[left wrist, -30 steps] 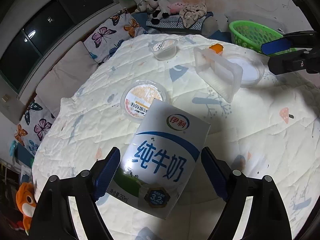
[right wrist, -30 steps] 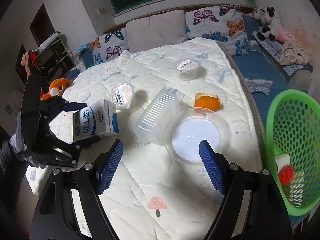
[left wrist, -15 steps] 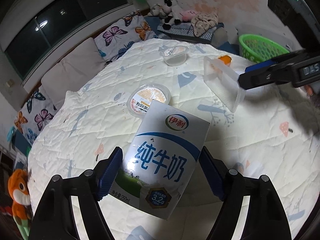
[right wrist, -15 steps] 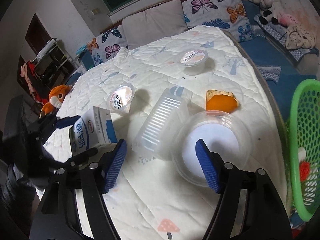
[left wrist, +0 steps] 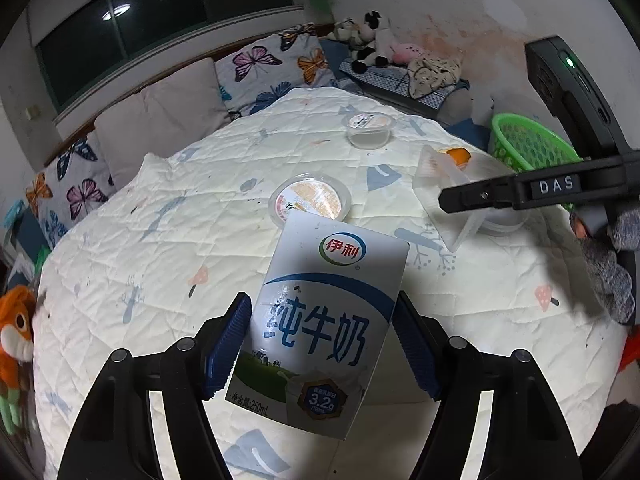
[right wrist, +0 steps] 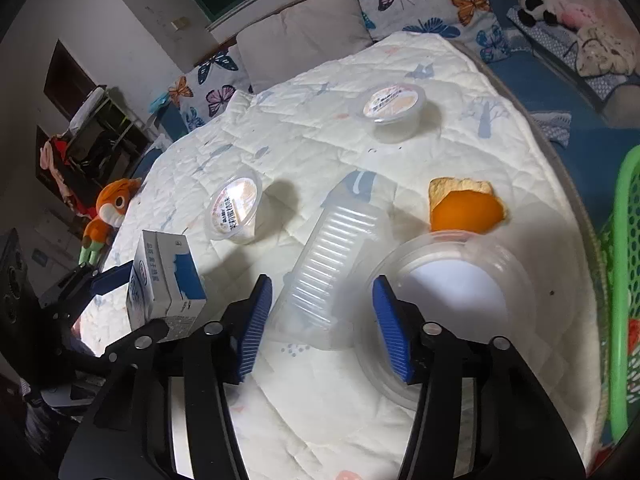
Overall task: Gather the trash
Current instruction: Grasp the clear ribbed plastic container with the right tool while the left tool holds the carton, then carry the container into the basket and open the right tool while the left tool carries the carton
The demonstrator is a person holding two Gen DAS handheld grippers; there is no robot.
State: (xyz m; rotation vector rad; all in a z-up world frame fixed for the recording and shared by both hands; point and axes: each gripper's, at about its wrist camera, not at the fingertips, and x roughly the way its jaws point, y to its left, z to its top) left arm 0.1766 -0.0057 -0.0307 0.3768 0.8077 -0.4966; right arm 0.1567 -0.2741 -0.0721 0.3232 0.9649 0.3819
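Left gripper (left wrist: 320,344) clamped on a blue-and-white milk carton (left wrist: 324,320), pads pressed to both sides, near the foot end of the bed (left wrist: 160,240). Right gripper (right wrist: 322,328) spread wide around a ribbed clear plastic box (right wrist: 332,264) lying mid-bed, pads not touching. Beside it a round clear container (right wrist: 472,292), orange peel (right wrist: 466,210), two sealed cups (right wrist: 236,212). Green basket (right wrist: 622,280) off the bed's side edge.
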